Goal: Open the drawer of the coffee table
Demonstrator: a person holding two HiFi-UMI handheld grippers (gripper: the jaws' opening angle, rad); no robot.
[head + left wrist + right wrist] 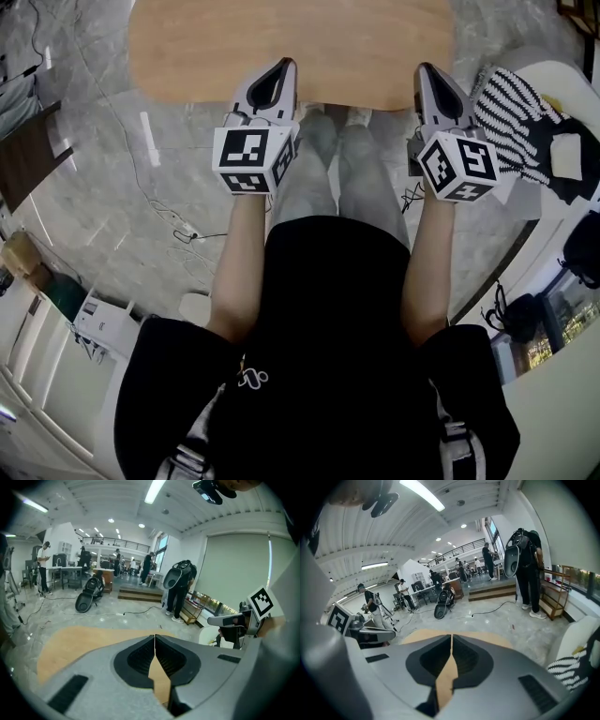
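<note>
The coffee table has a light wooden oval top and fills the upper part of the head view; its drawer is hidden from sight. My left gripper hangs over the table's near edge with its jaws shut and nothing between them. My right gripper hangs over the same edge further right, also shut and empty. The tabletop shows below the closed jaws in the left gripper view, and the tabletop shows past them in the right gripper view. Each gripper view shows the other gripper at its side edge.
A white round seat with a black-and-white striped cloth stands right of the table. Cables and a power strip lie on the marble floor at left. My legs stand at the table's near edge. Several people stand far off.
</note>
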